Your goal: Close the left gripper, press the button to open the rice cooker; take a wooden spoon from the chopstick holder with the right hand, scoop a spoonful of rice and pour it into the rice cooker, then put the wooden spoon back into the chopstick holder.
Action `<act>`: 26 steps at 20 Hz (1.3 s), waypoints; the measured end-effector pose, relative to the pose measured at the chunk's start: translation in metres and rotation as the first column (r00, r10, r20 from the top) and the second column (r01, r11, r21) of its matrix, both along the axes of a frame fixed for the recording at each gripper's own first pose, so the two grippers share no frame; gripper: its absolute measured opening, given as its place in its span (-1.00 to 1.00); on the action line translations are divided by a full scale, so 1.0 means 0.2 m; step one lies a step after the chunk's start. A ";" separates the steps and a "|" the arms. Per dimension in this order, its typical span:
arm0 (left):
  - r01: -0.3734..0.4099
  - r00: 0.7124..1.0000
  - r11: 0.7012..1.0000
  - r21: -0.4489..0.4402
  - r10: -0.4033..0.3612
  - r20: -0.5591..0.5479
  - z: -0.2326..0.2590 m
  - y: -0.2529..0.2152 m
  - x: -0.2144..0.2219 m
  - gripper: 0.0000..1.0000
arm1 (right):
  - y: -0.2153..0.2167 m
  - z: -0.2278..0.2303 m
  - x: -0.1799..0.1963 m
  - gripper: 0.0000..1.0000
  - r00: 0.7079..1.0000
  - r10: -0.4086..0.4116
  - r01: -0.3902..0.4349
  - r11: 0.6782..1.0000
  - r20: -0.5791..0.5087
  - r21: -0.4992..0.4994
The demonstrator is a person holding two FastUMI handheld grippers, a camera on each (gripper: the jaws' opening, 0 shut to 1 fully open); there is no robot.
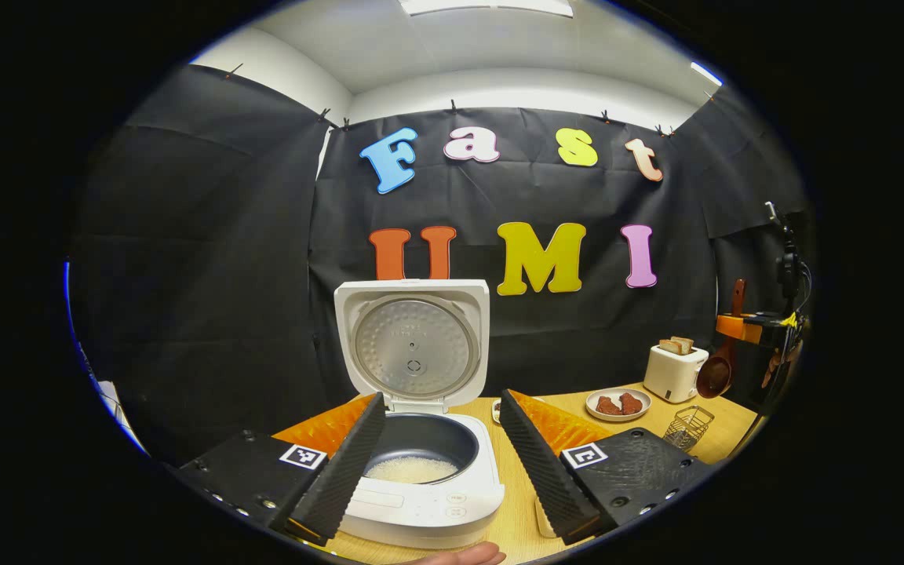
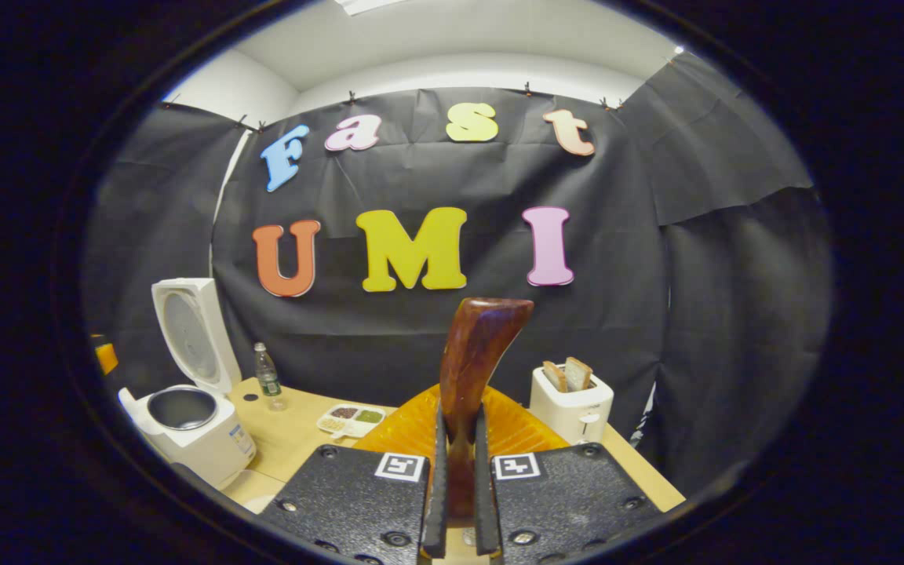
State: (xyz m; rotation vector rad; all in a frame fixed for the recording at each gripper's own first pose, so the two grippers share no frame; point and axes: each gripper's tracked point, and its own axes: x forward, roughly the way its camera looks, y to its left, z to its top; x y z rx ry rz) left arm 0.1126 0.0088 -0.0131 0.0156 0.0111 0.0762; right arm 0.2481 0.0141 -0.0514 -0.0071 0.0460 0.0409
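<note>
The white rice cooker (image 1: 421, 502) stands open on the wooden table, its lid (image 1: 414, 345) upright and white rice in the dark inner pot (image 1: 413, 469). My left gripper (image 1: 442, 399) is open, one finger on each side of the pot and a little in front of it. Far right, my right gripper (image 1: 744, 326) holds the brown wooden spoon (image 1: 717, 375) above the wire chopstick holder (image 1: 688, 426). In the right gripper view, that gripper (image 2: 461, 416) is shut on the wooden spoon (image 2: 477, 353), which rises between its fingers. The rice cooker (image 2: 189, 428) sits at the left.
A white toaster (image 1: 673, 372) with bread and a plate of brown food (image 1: 617, 403) stand at the back right. A water bottle (image 2: 267, 378) and a compartment tray (image 2: 351, 420) sit mid-table. A person's hand (image 1: 460, 555) shows at the table's near edge.
</note>
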 end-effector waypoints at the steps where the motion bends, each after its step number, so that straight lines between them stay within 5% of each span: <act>1: -0.001 1.000 1.000 0.002 0.001 0.001 0.00 -0.01 0.00 0.87 | -0.03 -0.01 0.02 -0.62 1.000 -0.018 0.018 1.000 -0.003 0.002; 18: 0.023 1.000 1.000 0.004 -0.023 0.002 -0.01 -0.13 -0.02 0.87 | -0.23 -0.41 0.24 -0.33 0.986 -0.077 0.100 0.982 -0.145 0.161; 21: 0.009 1.000 1.000 -0.005 -0.009 -0.002 -0.01 -0.10 -0.01 0.87 | -0.30 -0.29 0.23 0.41 0.984 -0.163 0.168 0.983 -0.070 0.069; 26: -0.002 1.000 1.000 -0.020 0.002 -0.006 -0.01 -0.06 0.01 0.87 | -0.29 -0.11 0.13 1.00 0.978 -0.207 0.207 0.978 -0.008 -0.013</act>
